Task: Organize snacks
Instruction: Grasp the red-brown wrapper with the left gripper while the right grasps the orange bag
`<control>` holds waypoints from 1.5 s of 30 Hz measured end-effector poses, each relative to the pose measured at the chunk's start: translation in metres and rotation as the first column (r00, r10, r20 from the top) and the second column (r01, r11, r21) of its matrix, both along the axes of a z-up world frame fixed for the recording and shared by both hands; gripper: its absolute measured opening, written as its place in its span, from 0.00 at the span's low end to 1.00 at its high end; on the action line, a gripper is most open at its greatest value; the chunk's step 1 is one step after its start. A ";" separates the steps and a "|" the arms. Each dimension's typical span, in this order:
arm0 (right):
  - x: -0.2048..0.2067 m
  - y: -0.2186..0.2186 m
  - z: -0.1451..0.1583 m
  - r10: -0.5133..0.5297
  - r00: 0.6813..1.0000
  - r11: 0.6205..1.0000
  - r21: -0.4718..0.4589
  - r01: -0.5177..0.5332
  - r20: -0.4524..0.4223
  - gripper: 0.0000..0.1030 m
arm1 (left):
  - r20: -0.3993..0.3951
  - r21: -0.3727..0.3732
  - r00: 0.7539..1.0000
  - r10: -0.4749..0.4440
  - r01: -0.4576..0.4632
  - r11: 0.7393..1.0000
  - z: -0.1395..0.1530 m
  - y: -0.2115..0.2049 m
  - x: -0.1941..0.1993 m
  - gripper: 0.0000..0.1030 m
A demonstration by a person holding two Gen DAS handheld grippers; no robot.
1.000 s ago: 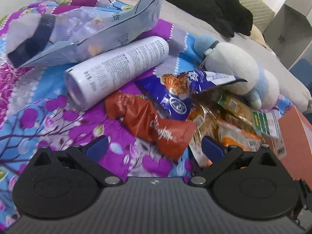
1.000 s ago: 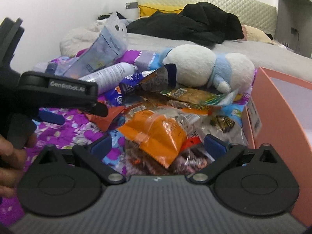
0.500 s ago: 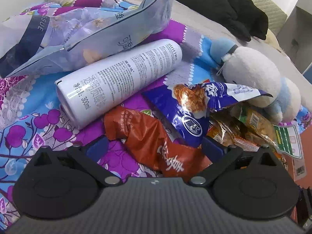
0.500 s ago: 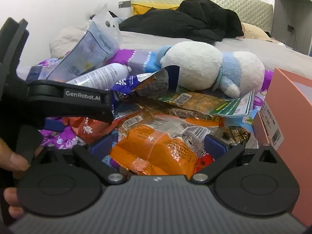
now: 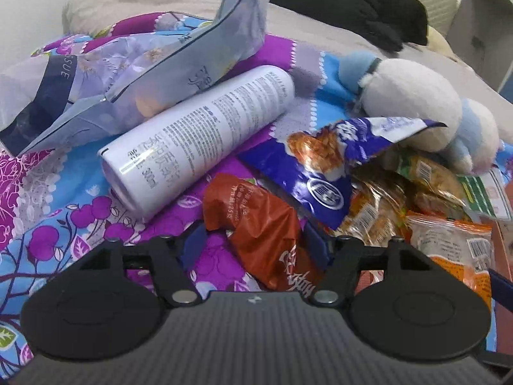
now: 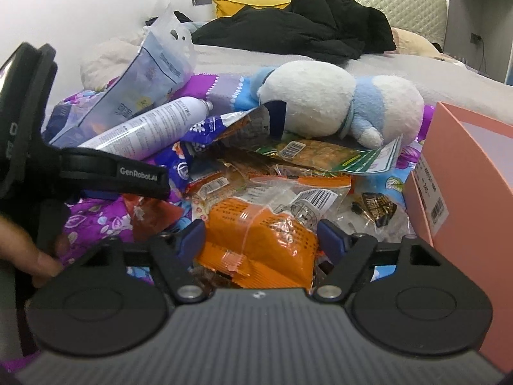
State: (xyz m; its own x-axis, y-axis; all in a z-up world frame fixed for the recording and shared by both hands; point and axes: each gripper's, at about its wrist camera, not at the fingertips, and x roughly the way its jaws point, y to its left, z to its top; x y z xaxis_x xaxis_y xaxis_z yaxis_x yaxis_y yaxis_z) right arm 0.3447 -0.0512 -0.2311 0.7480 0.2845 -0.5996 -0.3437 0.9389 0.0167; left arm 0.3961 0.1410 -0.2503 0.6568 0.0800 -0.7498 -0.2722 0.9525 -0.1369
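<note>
- Floral bedspread [image 5: 57,240] carried the snack heap; pink box [image 6: 465,173] stood at three o'clock
- left gripper [image 5: 253,240] closing around the red packet [image 5: 259,234]; right gripper [image 6: 259,240] closing around the orange packet [image 6: 263,240]; neither pinched
- Both looked light, crinkly, slippery; best gripped mid-body

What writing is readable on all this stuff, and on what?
"GenRobot.AI": on the left tongs' arm.
"SSUE": on the dark band of the pale floral bag.
"300ml": on the white spray can.
Chinese characters, barcodes and fine print on the snack packets: too small or blurred.

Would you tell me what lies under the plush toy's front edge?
The plush toy overlaps the purple snack bag and a green-edged packet; whatever lies deeper is hidden.
</note>
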 end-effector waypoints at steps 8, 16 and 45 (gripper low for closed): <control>-0.022 -0.007 0.008 0.008 1.000 1.000 0.001 -0.008 -0.016 0.59 | -0.003 -0.044 0.998 -0.065 0.065 0.997 0.008 -0.007 -0.025 0.58; -0.054 -0.020 0.015 -0.003 0.999 1.000 0.014 0.003 -0.037 0.59 | -0.005 -0.087 0.994 -0.107 0.106 0.991 0.020 -0.018 -0.069 0.57; -0.194 -0.079 0.028 0.021 0.989 0.999 0.042 -0.015 -0.148 0.56 | -0.086 -0.191 0.945 -0.316 0.296 0.936 0.061 -0.046 -0.231 0.46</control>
